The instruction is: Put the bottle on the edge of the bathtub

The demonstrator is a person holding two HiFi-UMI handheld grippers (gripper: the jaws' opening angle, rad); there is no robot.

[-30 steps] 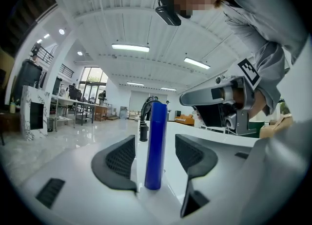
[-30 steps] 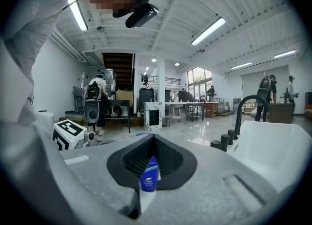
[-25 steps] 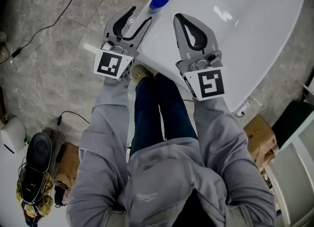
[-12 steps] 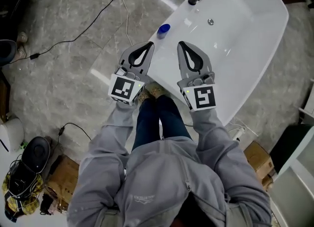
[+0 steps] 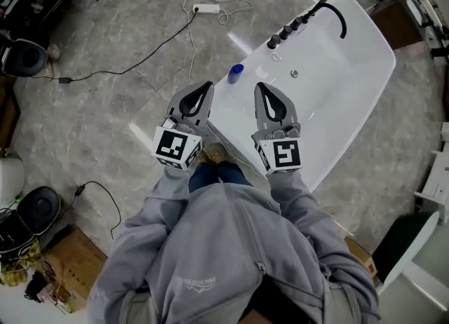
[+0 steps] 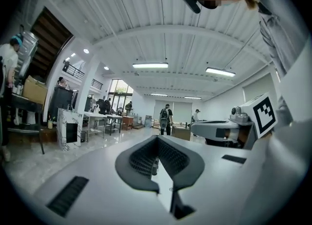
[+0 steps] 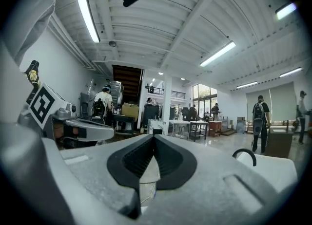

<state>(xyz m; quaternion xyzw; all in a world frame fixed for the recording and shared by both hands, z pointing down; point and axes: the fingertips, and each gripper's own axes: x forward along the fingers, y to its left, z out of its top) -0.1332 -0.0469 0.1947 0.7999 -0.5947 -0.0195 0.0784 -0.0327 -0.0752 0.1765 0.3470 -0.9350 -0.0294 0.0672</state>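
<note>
The bottle (image 5: 236,73) stands on the rim of the bathtub (image 5: 351,98) near the taps (image 5: 287,33), with the left tool (image 5: 203,87) and the right tool (image 5: 262,88) both clenched empty and clear of it, so a stray sweep could knock it off that narrow edge.

A glossy white bathtub (image 5: 351,91) is gleaming against a grey, marble-veined floor (image 5: 105,126). The tub's tap fittings (image 5: 286,34) are showing black. The bottle (image 5: 236,73) is showing a bright blue cap. The left gripper (image 5: 208,85) and right gripper (image 5: 260,85) are showing pale grey bodies with black ribbed fingers (image 6: 141,160), and each is carrying a cube patterned in black and white squares. The person is wearing a light grey hooded top (image 5: 231,259) and dark blue trousers (image 5: 210,173). A white power strip (image 5: 206,9) is trailing a white cord.
</note>
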